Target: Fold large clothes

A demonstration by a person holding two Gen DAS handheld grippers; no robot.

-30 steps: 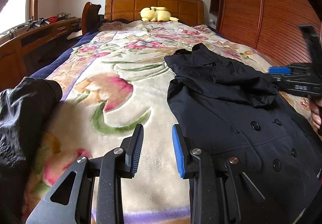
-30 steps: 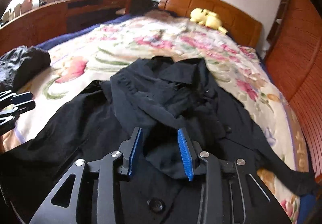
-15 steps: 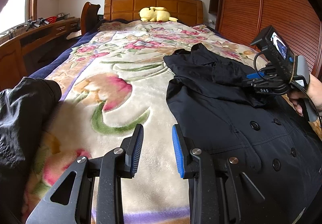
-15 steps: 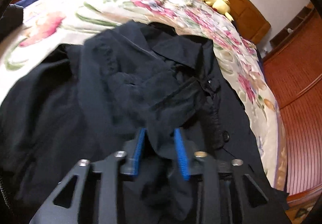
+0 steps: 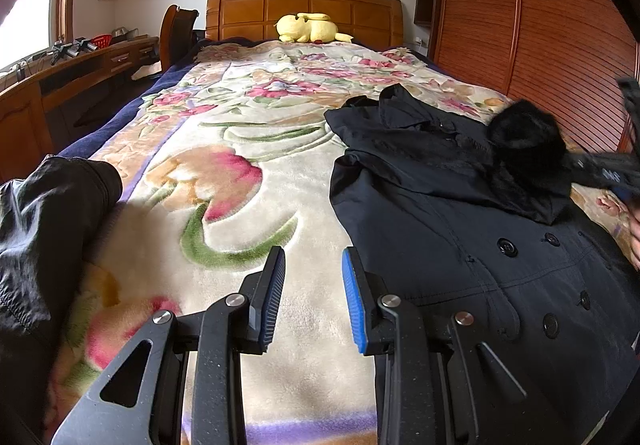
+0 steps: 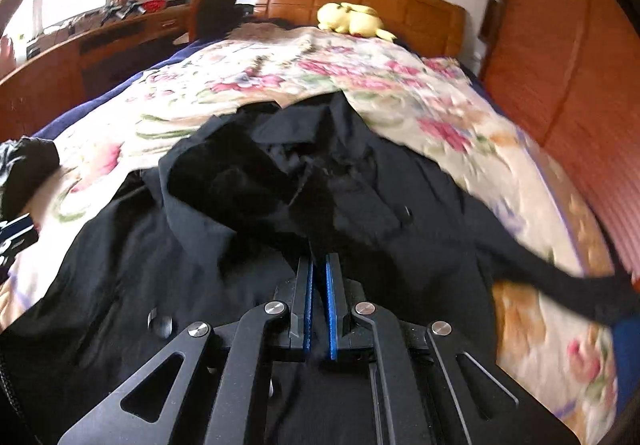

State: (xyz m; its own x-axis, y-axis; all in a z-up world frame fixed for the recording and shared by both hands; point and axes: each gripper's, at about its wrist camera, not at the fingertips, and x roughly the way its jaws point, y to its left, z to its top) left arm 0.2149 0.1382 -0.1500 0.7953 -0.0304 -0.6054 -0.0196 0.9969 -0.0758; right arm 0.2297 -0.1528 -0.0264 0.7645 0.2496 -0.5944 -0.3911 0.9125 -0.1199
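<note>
- Gripping a sleeve end of the black coat (image 6: 208, 277), your right gripper (image 6: 318, 277) has its jaws nearly together with dark cloth pinched between them.
- You likely need to draw that sleeve out flat next.
- Your left gripper (image 5: 312, 293) waits narrowly parted, holding nothing, over the bed (image 5: 248, 149).
- Lying buttons-up on the bed, the coat is rumpled at the collar.

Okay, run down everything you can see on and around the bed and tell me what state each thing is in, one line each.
Black coat: spread flat on the blanket, buttoned, sleeve lifted.
Right gripper: shut on the coat's black sleeve fabric.
Left gripper: open, empty, over the blanket beside the coat.
Dark jacket: crumpled at the bed's left edge.
Floral blanket: laid flat across the bed.
Yellow plush toy: lying against the headboard.
</note>
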